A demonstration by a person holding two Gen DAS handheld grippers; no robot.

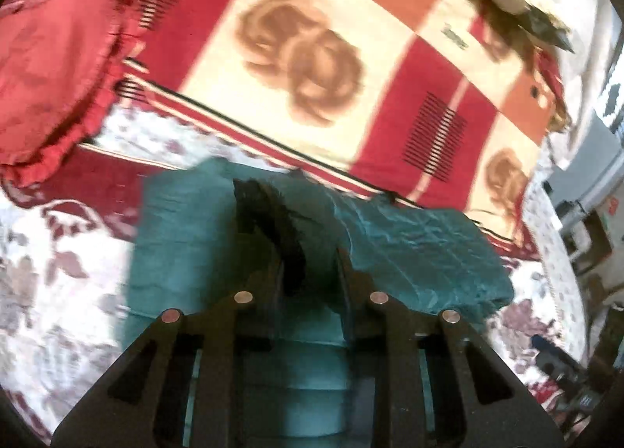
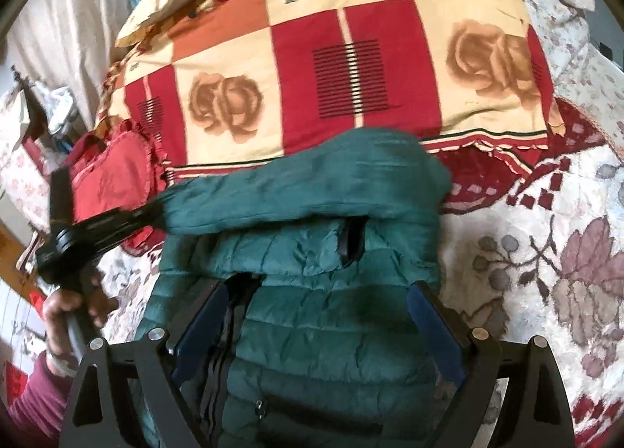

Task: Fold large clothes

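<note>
A teal quilted jacket (image 2: 312, 331) lies on the bed with its black zip facing up. One sleeve (image 2: 312, 183) is lifted across the collar, held by its black cuff (image 1: 269, 214). My left gripper (image 1: 306, 257) is shut on that cuff; in the right wrist view this left gripper (image 2: 144, 214) sits at the left, held by a hand (image 2: 58, 315) in a maroon sleeve. My right gripper (image 2: 325, 288) hovers over the jacket's chest, its blue-padded fingers (image 2: 433, 311) wide apart with nothing gripped.
A red, orange and cream checked blanket (image 2: 351, 58) with rose prints covers the far half of the bed. A red frilled cushion (image 2: 109, 183) lies at the left beside the jacket. The floral bedspread (image 2: 546, 253) stretches to the right. Cluttered furniture stands past the bed's left edge.
</note>
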